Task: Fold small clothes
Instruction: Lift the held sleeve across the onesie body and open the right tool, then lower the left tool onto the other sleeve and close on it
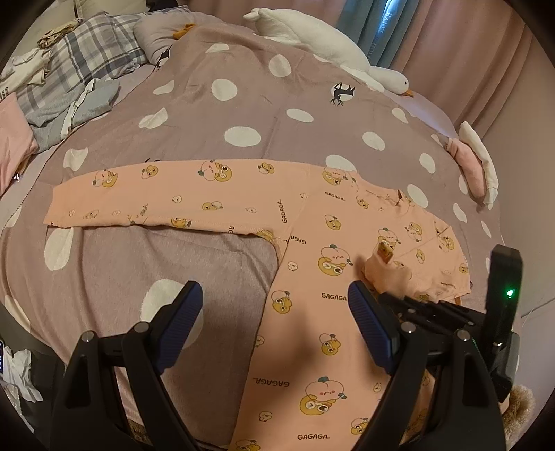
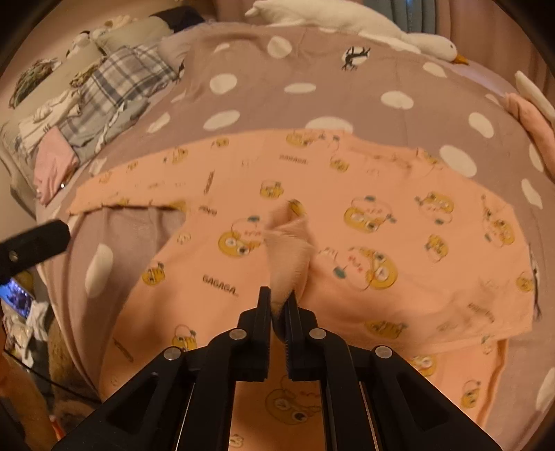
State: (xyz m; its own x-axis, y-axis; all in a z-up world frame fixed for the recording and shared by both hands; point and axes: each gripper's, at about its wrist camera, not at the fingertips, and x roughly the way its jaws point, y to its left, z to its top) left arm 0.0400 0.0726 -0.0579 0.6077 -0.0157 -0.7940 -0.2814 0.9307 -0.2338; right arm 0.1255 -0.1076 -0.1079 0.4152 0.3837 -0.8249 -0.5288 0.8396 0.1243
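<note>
Shirt (image 1: 312,222) lies flat on the bed (image 1: 242,104), one sleeve (image 1: 138,194) stretched out. Right gripper (image 2: 279,305) pinches a fabric fold, seemingly the other sleeve brought over the body; left gripper (image 1: 274,305) hovers, fingers wide, holding nothing.

Setting: a home bedroom. Work surface is a bed covered by a mauve duvet (image 1: 242,104) printed with white dots and small penguin figures. A long white goose plush (image 1: 322,45) lies along the far edge. Plaid pillow (image 1: 93,41) at the head of the bed, with a loose pile of clothes (image 1: 69,107) beside it. Pink curtains (image 1: 468,52) and a teal curtain (image 1: 374,24) hang behind the bed. Lighting warm and dim, domestic.
</note>
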